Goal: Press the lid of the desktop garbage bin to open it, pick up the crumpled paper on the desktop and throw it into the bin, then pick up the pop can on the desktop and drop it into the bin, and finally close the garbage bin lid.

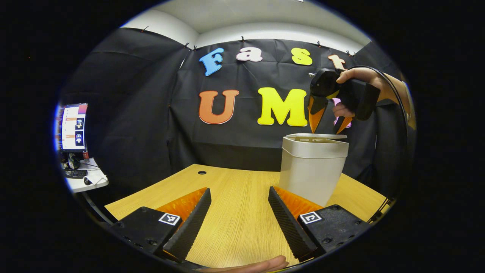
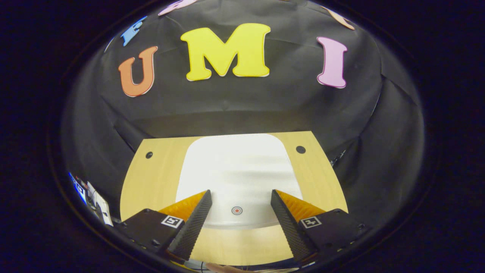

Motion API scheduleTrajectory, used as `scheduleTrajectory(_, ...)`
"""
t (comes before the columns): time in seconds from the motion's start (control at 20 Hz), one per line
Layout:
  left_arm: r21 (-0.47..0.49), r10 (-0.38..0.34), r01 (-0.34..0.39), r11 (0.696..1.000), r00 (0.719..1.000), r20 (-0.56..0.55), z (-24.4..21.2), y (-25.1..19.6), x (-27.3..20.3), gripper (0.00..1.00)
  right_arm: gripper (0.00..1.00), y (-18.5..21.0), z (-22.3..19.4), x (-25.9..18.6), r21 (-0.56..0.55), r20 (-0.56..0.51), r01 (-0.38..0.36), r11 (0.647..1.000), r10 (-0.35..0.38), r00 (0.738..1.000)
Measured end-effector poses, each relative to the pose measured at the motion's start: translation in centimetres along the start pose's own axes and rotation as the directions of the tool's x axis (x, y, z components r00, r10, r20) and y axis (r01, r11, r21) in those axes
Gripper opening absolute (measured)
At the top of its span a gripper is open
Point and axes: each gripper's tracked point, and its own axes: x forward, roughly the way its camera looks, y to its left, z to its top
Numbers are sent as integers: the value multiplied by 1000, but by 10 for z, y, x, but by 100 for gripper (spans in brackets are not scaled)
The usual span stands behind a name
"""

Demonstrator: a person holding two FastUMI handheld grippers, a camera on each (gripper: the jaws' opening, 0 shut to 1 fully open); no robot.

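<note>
1. 2 tools are working in the booth. The left tool (image 1: pixel 239 189) is hanging low over the wooden surface (image 1: pixel 235 235), its fingers spread wide and gripping nothing.
2. 1 hand (image 1: pixel 360 76) is holding the right tool (image 1: pixel 326 131) directly above the bin (image 1: pixel 312 170), with the fingers pointing straight down. They are parted and holding nothing.
3. The bin is standing upright on the right half of the surface, ahead and to the right of the left tool and just beyond its right finger.
4. The lid (image 2: pixel 235 170) is lying flat below the right tool in the right gripper view, its long axis running away from the camera. A small red mark (image 2: pixel 237 210) is sitting near the lid's close edge, between the 2 fingers.
5. In the left gripper view the lid is appearing to ride slightly above the rim. Whether the tips are touching it cannot be told.
6. Judgement: a press on the lid is being lined up. The right tool is by far the nearer, and the coming move is depending on a straight descent onto the lid's near end.
</note>
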Motion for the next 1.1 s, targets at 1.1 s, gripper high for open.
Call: scheduleTrajectory(1.1, -57, 27, -28, 998, 999, -21, 5, 14, -8, 97, 100, 1, -12, 18, -76, 595, -69, 995, 101, 798)
